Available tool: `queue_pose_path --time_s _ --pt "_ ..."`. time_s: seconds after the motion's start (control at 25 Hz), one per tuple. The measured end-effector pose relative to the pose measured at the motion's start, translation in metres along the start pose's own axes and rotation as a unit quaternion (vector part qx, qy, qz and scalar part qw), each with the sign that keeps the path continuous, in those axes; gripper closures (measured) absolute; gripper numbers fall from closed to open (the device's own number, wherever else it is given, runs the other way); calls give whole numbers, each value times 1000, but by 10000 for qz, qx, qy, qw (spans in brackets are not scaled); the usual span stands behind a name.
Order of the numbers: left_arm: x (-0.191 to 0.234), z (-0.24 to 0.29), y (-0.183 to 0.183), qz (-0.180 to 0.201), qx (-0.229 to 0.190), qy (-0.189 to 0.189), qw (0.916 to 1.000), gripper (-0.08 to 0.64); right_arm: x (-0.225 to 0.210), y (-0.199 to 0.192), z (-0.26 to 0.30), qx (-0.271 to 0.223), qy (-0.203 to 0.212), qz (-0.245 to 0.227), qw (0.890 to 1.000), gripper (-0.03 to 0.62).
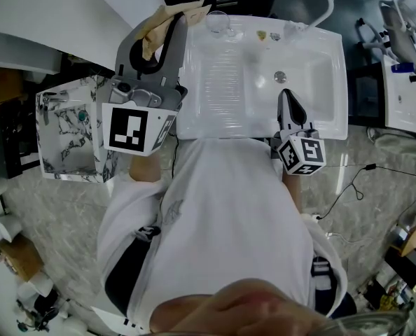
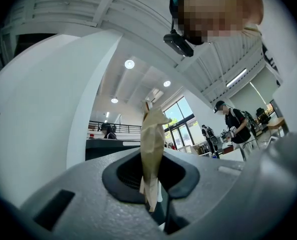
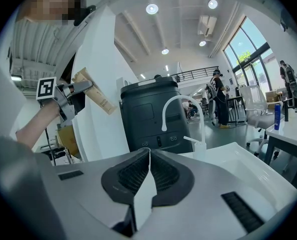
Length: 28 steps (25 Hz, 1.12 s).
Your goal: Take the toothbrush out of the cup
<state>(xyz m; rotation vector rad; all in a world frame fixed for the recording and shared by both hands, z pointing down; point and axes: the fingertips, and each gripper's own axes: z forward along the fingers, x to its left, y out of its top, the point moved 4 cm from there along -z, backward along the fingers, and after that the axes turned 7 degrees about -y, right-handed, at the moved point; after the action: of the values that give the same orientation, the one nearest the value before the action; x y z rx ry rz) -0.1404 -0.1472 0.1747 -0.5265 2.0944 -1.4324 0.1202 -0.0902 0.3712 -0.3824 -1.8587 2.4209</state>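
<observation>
The left gripper (image 2: 156, 181) is clamping a paper-wrapped toothbrush (image 2: 152, 134), holding it at nine o'clock of the glass cup (image 1: 218, 23) on the sink (image 1: 229, 82). Judging by its looks, it is light with a crinkly, slippery sleeve, so mid-length suits gripping. The right gripper (image 3: 148, 156) is hovering closed, empty.

A person wears a white short-sleeved shirt (image 1: 236, 208), with dark straps (image 1: 148, 233) at both sides of the waist. Each hand carries grey plastic tongs. The left tongs (image 1: 174, 19) have a broad grey body with a metal fitting and a white cube (image 1: 134, 128) printed with black square markers. The right tongs (image 1: 286, 95) look slimmer and darker and bear a similar marker cube. Black ribbed pads (image 3: 131, 176) line the jaws.
</observation>
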Motion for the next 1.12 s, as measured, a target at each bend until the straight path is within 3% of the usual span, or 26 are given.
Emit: queue_pose_path --time_s 0.52,1.12 --pt "-7 -19 -12 -339 85 129 9993 509 1 0 1 5 -19 18 10000 575" --pt "-21 -44 -37 -456 455 208 9977 509 0 -2 1 -7 -19 41 10000 575"
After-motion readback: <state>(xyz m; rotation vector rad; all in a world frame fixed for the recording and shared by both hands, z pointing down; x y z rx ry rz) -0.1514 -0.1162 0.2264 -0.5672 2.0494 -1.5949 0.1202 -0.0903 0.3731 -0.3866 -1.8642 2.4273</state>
